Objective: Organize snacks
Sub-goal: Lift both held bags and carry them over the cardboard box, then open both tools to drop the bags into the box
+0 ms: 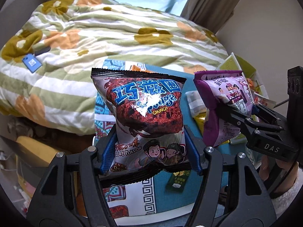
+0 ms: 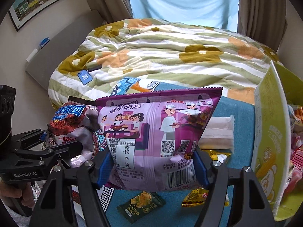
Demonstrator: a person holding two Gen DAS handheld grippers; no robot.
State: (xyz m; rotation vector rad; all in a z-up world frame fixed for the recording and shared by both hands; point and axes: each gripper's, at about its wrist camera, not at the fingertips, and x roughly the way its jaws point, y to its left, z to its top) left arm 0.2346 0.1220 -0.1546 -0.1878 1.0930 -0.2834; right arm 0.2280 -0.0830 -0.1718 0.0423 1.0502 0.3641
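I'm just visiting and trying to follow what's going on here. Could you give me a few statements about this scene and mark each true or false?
1. The left tool grips a dark chocolate-flavour snack bag. True.
2. The right tool is empty. False: it holds a purple plastic snack bag.
3. A small dark green packet lies on the teal cloth. True.
4. The blue phone lies on the floor. False: it rests on the flowered quilt.

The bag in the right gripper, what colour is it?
Purple bag, printed with cartoon chefs and diners; the right wrist view shows it best.
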